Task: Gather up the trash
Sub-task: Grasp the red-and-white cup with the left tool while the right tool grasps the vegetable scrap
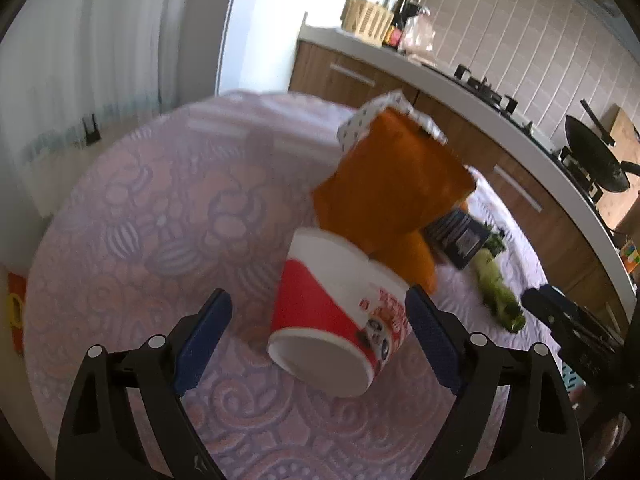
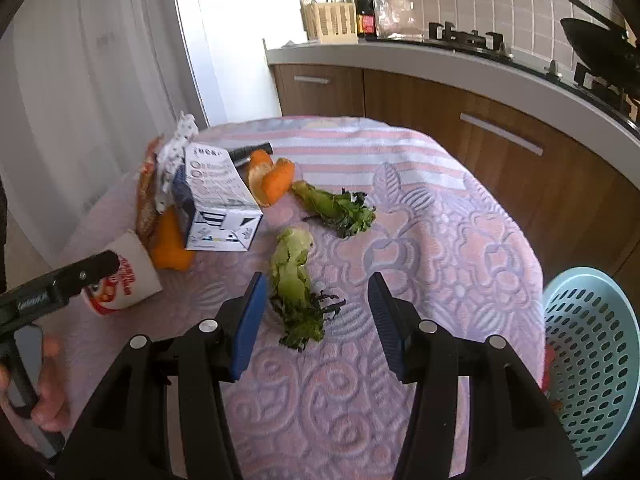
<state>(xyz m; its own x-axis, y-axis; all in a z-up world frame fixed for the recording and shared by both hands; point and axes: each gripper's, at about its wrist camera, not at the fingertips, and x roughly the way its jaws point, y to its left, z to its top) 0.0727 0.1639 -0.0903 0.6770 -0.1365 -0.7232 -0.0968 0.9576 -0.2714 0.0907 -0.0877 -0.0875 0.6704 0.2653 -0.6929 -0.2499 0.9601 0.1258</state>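
Note:
A red and white paper cup [image 1: 340,312] lies on its side on the pink patterned tablecloth [image 1: 160,208]. My left gripper [image 1: 318,320] is open, its jaws on either side of the cup. An orange snack bag [image 1: 396,184] leans behind the cup. My right gripper [image 2: 316,304] is open around a green vegetable scrap [image 2: 294,284]. The right wrist view also shows the cup [image 2: 124,280], a white carton [image 2: 218,200], orange peel [image 2: 272,178] and a second leafy scrap [image 2: 336,208].
A light blue perforated basket [image 2: 592,360] stands beside the table at the right. Wooden kitchen cabinets [image 2: 480,112] with a white counter, a stove and a black pan [image 2: 600,52] run behind the table. A white curtain hangs on the left.

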